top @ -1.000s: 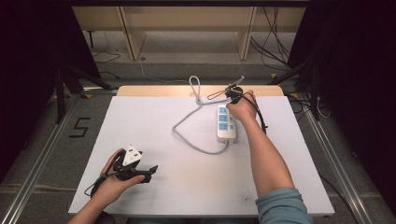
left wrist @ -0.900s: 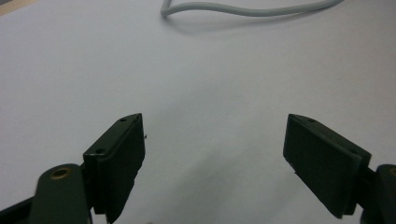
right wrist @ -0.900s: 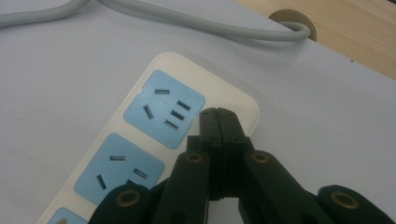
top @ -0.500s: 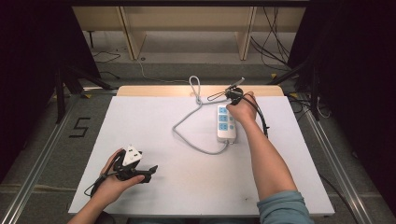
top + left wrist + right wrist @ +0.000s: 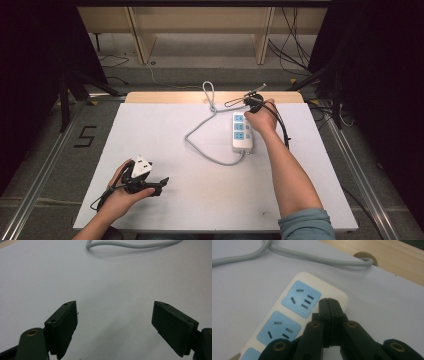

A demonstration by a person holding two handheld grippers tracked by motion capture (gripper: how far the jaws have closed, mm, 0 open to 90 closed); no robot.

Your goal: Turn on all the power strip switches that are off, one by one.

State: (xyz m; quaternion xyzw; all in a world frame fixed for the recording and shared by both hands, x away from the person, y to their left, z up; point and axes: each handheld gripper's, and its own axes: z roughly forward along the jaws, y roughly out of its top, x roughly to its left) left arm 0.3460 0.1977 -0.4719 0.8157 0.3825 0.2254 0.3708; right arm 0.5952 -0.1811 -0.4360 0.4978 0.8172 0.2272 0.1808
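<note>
Strip [image 5: 243, 132] lies at the table's [image 5: 200, 210] far right, lowest socket cut off. Right gripper [image 5: 329, 303], jaws pressed together, sits on it; left gripper [image 5: 113, 322] gapes empty. Floor reads "5" [image 5: 86, 136].

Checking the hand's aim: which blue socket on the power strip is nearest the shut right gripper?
The end socket nearest the wooden table edge; the right gripper sits beside it, the others lie farther back.

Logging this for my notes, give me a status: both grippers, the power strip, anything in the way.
Left gripper open, over bare table. Right gripper shut, empty, at the power strip far end. Strip flat, its cord looped alongside.
</note>
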